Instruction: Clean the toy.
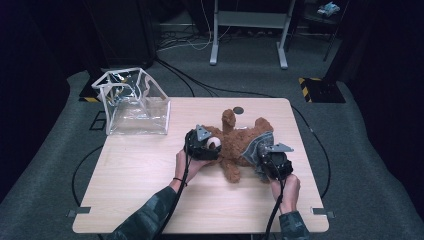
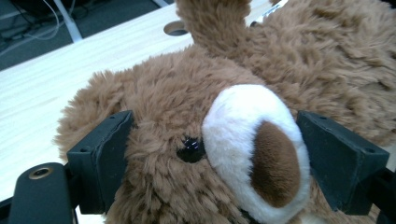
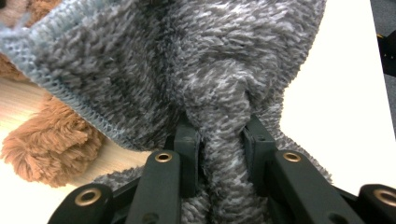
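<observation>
The teddy bear [image 1: 240,145] lies on its back near the middle of the pale wooden worktop [image 1: 135,185], its head toward the left and its legs spread toward the right, with one arm pointing to the far edge.

At the far left corner of the worktop stands a clear plastic bag [image 1: 134,102] with white trim, well apart from the bear.

The left tongs [image 1: 209,146] sit at the bear's head. In the left gripper view the black jaws stand wide on either side of the head, one beside the brown fur of the cheek, the other beside the white muzzle [image 2: 254,149] with its brown nose; whether the pads actually press the fur cannot be told, and the grip looks released.

A small dark round disc [image 1: 238,110] lies on the worktop just beyond the bear's raised arm.

A grey knitted garment [image 3: 187,65] with a pale blue edge covers the bear's lower body. The right tongs [image 1: 270,162], at the near right of the bear, are clenched on a bunched fold of this grey fabric, the fold squeezed narrow between the two jaws.
</observation>
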{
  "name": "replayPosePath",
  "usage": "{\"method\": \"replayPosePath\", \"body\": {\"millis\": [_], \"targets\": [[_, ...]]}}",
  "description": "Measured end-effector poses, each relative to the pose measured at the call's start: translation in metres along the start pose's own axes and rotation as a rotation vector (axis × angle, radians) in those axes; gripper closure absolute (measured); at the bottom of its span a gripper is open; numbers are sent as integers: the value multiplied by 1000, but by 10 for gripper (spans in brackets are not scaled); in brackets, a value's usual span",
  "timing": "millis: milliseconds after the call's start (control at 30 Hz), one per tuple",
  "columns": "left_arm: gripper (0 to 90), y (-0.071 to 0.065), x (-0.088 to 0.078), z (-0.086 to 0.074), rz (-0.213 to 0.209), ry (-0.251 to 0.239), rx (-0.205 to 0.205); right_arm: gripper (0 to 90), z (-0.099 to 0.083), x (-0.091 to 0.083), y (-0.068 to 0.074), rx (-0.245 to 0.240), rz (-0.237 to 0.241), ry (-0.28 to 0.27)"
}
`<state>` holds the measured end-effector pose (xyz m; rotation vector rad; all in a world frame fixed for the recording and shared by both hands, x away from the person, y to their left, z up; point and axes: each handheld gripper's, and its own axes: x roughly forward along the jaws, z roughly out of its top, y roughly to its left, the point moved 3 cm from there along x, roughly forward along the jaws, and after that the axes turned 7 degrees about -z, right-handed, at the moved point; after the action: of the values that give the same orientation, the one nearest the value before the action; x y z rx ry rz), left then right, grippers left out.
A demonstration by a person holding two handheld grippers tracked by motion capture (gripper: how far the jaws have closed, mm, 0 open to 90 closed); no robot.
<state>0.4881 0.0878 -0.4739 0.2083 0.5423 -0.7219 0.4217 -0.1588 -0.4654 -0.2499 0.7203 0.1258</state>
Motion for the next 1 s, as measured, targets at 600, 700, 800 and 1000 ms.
{"method": "replayPosePath", "body": {"millis": [600,700,800,1000], "targets": [[203,-12,18,-11,119,33,105,716,-3,0,-5,21,10,8],[301,-8,22,-12,111,35,99,715,-4,0,-7,24,10,7],[386,-6,23,-9,99,51,97,715,-4,1,-6,24,15,3],[438,-2,16,1,21,90,29,713,0,-2,-3,21,15,-7]]}}
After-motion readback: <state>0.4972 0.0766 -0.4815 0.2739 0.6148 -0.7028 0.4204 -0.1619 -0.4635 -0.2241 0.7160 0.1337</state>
